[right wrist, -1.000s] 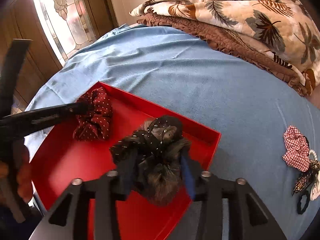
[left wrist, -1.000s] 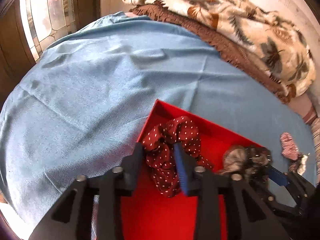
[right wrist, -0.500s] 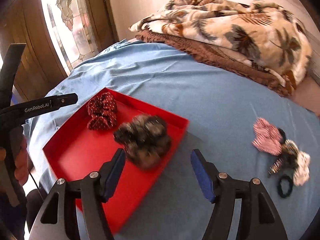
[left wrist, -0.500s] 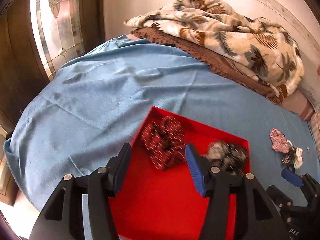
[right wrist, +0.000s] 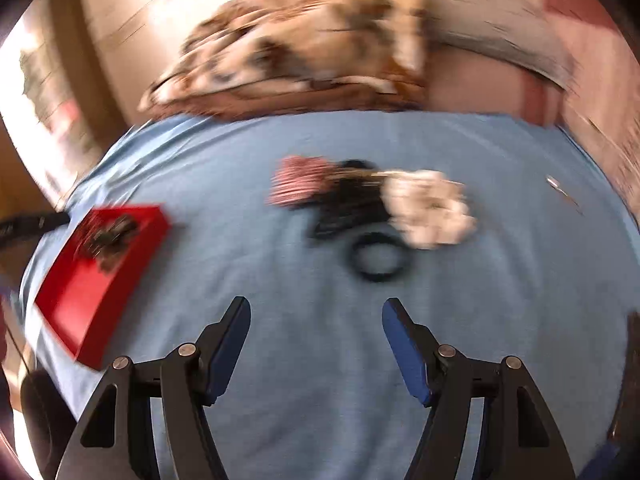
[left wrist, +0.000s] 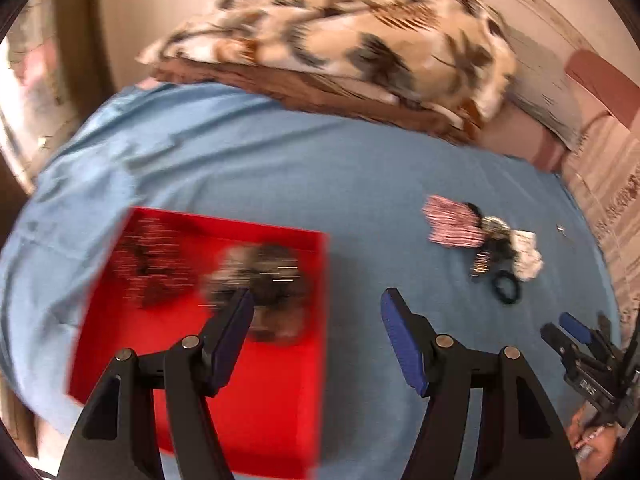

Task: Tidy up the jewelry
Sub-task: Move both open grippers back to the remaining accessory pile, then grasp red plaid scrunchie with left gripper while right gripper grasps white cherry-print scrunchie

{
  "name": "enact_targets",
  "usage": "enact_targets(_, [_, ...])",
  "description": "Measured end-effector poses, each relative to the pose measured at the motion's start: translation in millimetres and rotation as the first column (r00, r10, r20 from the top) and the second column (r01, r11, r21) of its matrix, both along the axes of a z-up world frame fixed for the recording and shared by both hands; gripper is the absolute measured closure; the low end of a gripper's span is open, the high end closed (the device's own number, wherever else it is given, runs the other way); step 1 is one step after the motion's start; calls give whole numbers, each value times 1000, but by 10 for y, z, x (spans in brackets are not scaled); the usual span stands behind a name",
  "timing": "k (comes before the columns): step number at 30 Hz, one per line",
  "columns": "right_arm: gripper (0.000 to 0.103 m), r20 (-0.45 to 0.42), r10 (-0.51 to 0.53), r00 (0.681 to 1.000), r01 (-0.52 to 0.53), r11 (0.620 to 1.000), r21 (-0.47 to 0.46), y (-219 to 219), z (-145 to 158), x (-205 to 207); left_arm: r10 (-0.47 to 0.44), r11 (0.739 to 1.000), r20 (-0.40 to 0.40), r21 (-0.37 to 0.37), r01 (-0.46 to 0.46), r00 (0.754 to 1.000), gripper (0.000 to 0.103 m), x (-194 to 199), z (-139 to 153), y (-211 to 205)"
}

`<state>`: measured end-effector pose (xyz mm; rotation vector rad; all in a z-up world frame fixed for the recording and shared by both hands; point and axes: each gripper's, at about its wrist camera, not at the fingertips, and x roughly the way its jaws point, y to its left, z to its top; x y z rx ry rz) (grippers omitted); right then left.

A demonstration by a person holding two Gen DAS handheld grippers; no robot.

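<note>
Both tongs are seen with nothing between their pads. Left tongs (left wrist: 316,300) occupy the lower centre of the left wrist view; their jaws are opening, and one blue pad overlaps the red tray (left wrist: 280,420) in the picture while the other stands over the blue sheet (left wrist: 280,168). Right tongs (right wrist: 316,312) are set wide apart at the lower centre of the right wrist view, over bare sheet.

In the left view the tray is found at lower left. Two blurred items are noted inside it: a red dotted scrunchie (left wrist: 152,264) toward the upper left and a dark furry scrunchie (left wrist: 264,280) near its right wall.

A loose pile is recorded on the sheet, well apart from the tray, at centre right of the left view and upper centre of the right view. It comprises a pink checked scrunchie (right wrist: 298,184), a white scrunchie (right wrist: 432,212), dark pieces between them too blurred to identify, and a black hair tie (right wrist: 376,258) just below, nearest the right tongs.

A patterned blanket (left wrist: 360,40) is seen at the top.
</note>
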<state>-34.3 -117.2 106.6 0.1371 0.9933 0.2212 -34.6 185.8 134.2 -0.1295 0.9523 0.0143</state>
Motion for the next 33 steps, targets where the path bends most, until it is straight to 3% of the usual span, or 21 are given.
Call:
enact_targets(9, [30, 15, -104, 994, 103, 991, 81, -718, -223, 528, -66, 995, -93, -77, 59, 993, 38, 932, -435, -882])
enact_targets(13, [30, -5, -99, 995, 99, 982, 159, -835, -310, 796, -66, 992, -134, -113, 51, 989, 38, 1329, -684, -1052])
enact_targets(21, [31, -64, -88, 994, 98, 978, 182, -812, -605, 1144, -109, 991, -177, -99, 93, 978, 38, 1761, -1103, -1294])
enact_targets(23, [37, -74, -83, 994, 95, 979, 178, -795, -662, 1205, -120, 990, -181, -96, 104, 976, 38, 1796, -1156, -1323])
enact_targets(25, [51, -88, -75, 993, 89, 980, 175, -762, -730, 1253, -133, 990, -165, -73, 122, 977, 38, 1804, -1167, -1369])
enact_targets(26, [55, -97, -72, 993, 88, 980, 177, -747, -765, 1271, -150, 988, -160, -65, 142, 976, 51, 1798, -1169, -1397])
enact_targets(27, [65, -103, -70, 992, 88, 980, 181, -752, -788, 1282, -166, 985, -158, -64, 158, 973, 77, 1792, -1174, -1413])
enact_targets(28, [79, -113, -68, 991, 88, 978, 187, -739, -817, 1297, -185, 982, -167, -75, 175, 968, 86, 1780, -1179, -1432])
enact_targets(30, [88, -120, -65, 991, 89, 976, 201, -729, -830, 1303, -193, 981, -166, -71, 183, 967, 91, 1734, -1129, -1453])
enact_targets(33, [91, -95, -71, 993, 90, 973, 212, -741, -741, 1263, -197, 980, -133, -30, 195, 971, 94, 1618, -987, -1479])
